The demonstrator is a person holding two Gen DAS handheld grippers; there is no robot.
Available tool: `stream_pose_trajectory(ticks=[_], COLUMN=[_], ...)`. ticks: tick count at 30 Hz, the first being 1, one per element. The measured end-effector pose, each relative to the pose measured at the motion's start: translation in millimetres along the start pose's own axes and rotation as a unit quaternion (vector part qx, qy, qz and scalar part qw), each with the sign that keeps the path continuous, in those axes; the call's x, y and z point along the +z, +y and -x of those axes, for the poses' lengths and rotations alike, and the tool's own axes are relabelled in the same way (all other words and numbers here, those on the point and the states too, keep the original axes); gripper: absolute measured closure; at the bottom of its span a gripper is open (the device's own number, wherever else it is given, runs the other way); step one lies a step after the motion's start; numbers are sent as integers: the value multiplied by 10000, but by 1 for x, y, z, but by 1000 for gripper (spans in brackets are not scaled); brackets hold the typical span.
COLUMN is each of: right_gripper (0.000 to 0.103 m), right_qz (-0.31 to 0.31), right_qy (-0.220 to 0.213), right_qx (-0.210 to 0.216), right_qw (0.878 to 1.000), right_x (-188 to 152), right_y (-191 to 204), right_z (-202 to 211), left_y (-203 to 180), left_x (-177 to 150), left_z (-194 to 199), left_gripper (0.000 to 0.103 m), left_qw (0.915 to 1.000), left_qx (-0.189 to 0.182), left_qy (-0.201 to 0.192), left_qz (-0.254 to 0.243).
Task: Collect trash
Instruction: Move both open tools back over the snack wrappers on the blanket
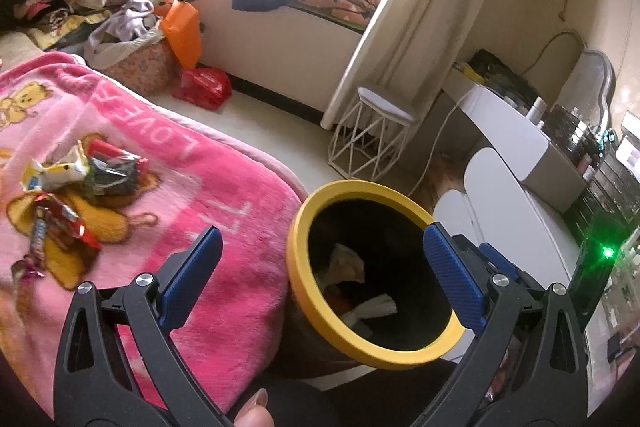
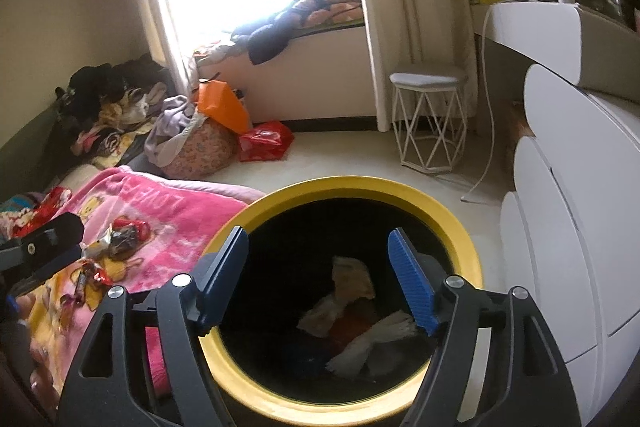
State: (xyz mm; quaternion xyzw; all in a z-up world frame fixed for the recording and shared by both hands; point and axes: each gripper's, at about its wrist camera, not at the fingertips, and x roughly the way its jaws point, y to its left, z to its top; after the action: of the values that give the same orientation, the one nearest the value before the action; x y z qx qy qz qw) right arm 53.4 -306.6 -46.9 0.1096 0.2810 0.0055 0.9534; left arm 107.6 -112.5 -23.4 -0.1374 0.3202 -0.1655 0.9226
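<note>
Black plastic arms with ribbed blue pads fill the bottom of both views. The left gripper (image 1: 322,273) stands with its jaws wide apart and nothing between them, one pad over the pink blanket (image 1: 224,187) and the other over the bin's rim. The right gripper (image 2: 320,279) also has its jaws apart and empty, hanging directly above the bin's mouth. A fingertip (image 1: 254,407) shows at the lower edge of the left view.

One round bin (image 2: 460,227), with a smooth yellow ring for a rim and a dark inside, stands on the floor right against the bed's edge. Inside it lie several crumpled pale tissues or papers (image 2: 352,279) and something reddish; the exact count is hard to tell.

Still on the fluffy blanket, printed with cartoon bears and lettering, is a loose cluster of shiny sweet wrappers (image 1: 80,171), red, white, dark and blue, more than five.

The room has a pale floor (image 2: 344,151), cream curtains at a bright window, and a window seat piled with clothes. One white wire-frame stool (image 2: 428,119) stands by the curtain, and a rounded white dresser (image 2: 568,207) is at the right. One orange bag (image 2: 224,107) and one red bag (image 2: 266,141) sit beside a patterned fabric basket.
</note>
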Motion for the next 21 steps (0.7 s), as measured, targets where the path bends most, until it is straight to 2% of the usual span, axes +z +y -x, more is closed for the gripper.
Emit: stream_pose_trajectory(ticks=[21], right_gripper=[27], right_qz=[824], right_qy=[166], right_qx=[771], right_qw=[9935], right_x=[-6], right_y=[84], right_z=[0], left_y=[65], left_x=[12], left_z=[53], left_gripper=[11], left_qw=[9937], left_qx=[835], left_qy=[-652], left_qz=[362])
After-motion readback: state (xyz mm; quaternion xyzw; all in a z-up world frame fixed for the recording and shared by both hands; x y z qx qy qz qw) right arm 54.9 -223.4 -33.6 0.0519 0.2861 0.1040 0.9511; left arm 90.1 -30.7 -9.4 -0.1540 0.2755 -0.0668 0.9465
